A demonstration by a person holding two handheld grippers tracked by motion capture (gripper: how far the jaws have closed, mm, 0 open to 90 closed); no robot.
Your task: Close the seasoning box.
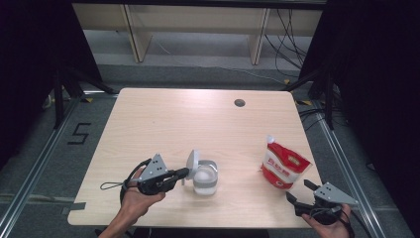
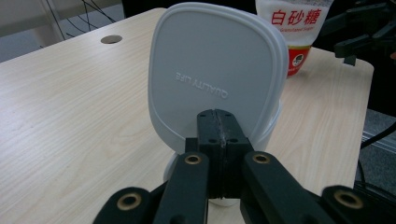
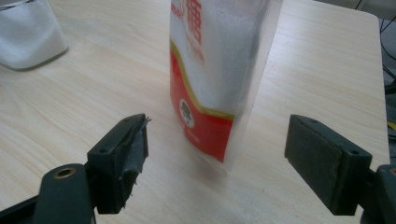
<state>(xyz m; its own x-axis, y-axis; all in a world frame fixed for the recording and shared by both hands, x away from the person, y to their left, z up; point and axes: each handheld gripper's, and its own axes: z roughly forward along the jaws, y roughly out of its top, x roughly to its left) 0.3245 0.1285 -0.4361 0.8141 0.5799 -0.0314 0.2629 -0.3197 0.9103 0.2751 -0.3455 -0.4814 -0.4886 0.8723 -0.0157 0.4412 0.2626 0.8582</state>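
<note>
Lid was flipped up, L gripper clenched beside it; sugar bag not yet grasped, R gripper released; pouring into container left.

Setting: lab recording bay. Wooden bench, black curtains, floor rails, taped floor marking "5", loose cables.
</note>
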